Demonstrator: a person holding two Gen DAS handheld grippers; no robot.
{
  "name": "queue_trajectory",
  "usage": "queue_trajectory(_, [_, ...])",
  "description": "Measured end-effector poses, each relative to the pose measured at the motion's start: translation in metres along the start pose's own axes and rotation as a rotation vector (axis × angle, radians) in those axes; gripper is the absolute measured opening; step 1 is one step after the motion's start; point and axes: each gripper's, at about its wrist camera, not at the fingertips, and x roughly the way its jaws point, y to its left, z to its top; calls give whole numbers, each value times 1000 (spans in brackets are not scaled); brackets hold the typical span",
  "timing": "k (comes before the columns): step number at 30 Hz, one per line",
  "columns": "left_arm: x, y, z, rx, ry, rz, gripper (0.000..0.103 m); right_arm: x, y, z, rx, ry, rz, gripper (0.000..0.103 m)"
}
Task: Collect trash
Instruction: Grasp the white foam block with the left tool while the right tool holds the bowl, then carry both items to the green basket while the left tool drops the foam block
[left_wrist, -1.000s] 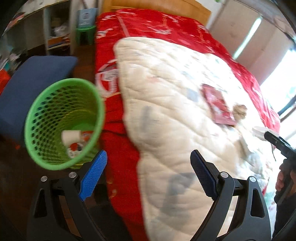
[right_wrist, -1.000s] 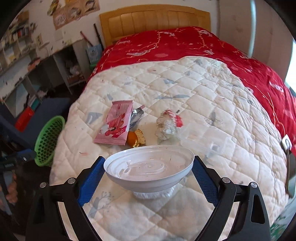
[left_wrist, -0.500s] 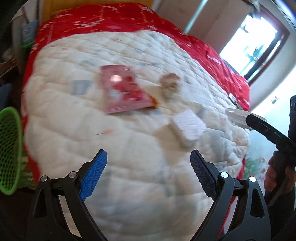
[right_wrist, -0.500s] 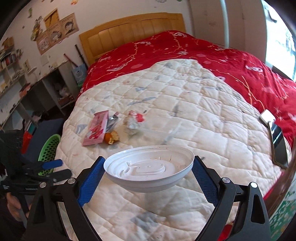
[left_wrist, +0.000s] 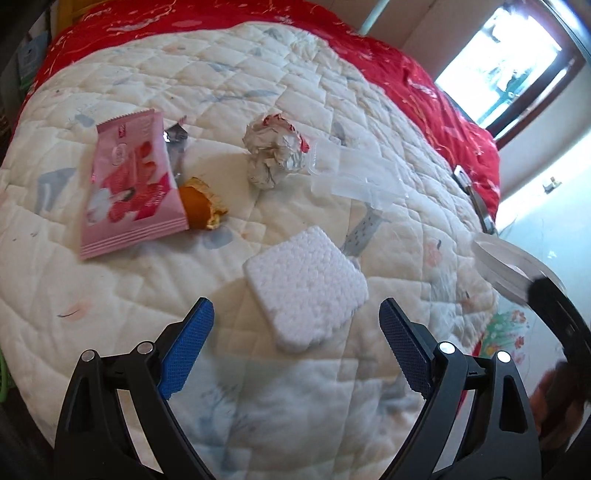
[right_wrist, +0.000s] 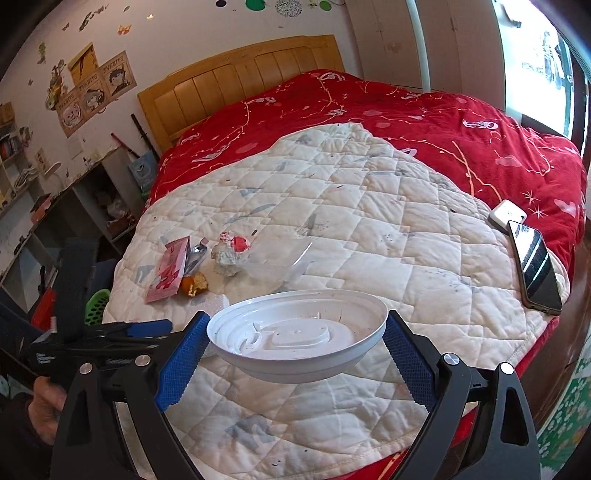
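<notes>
The white foam slab (left_wrist: 306, 289) lies on the quilt (left_wrist: 258, 92) just ahead of the empty, wide-spread left gripper (left_wrist: 295, 332), likely light, stiff and crumbly, best pinched gently across its side edges, while the right gripper (right_wrist: 293, 341) clamps a plastic lid (right_wrist: 295, 339).

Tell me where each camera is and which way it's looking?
Left wrist: on the open left gripper, looking down at the foam piece on the quilt.
Right wrist: on the right gripper, which clamps the white lid, facing the headboard; a hand shows.
Shared: pink wrapper, lid.
</notes>
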Motion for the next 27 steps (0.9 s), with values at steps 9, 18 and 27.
queue_trajectory(9, [19, -12, 6, -9, 15, 43, 79, -3, -12, -3, 27, -4, -2, 90])
queue_trajectory(18, [-15, 4, -8, -4, -50, 24, 70, -10, -2, -7, 30, -15, 20, 90])
queue_trajectory(27, [-96, 71, -36, -62, -189, 86, 70, -2, 52, -9, -31, 7, 101, 90])
